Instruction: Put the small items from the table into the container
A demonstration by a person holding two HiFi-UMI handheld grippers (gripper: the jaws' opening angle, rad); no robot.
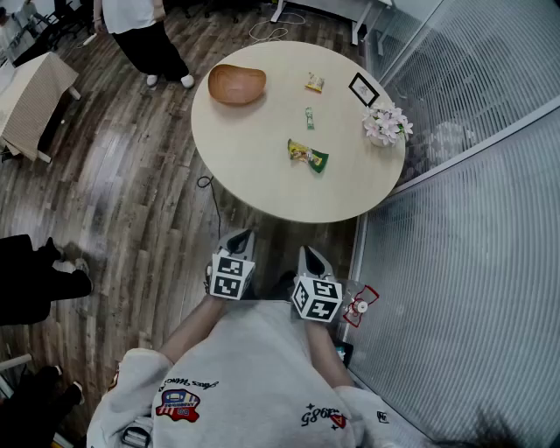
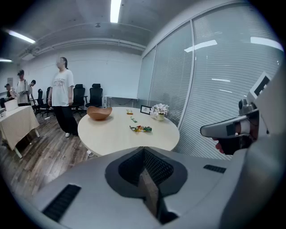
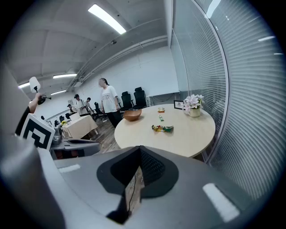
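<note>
Jaws shut, empty, on left gripper [image 1: 239, 238] and right gripper [image 1: 312, 258]
Best to open before reaching: snack packet [image 1: 307, 156] at twelve o'clock, wooden bowl [image 1: 236, 84] at eleven.

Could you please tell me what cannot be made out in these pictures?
Print on the crumpled yellow-green snack packet: too small, every view.
Image in the black-framed picture: too small.
Standing person in white shirt, black trousers: cut off by head view's top edge.

Dark wood-plank floor [image 1: 131, 175], ribbed glass partition [image 1: 472, 245] at right, strip lights [image 2: 115, 10] overhead.
</note>
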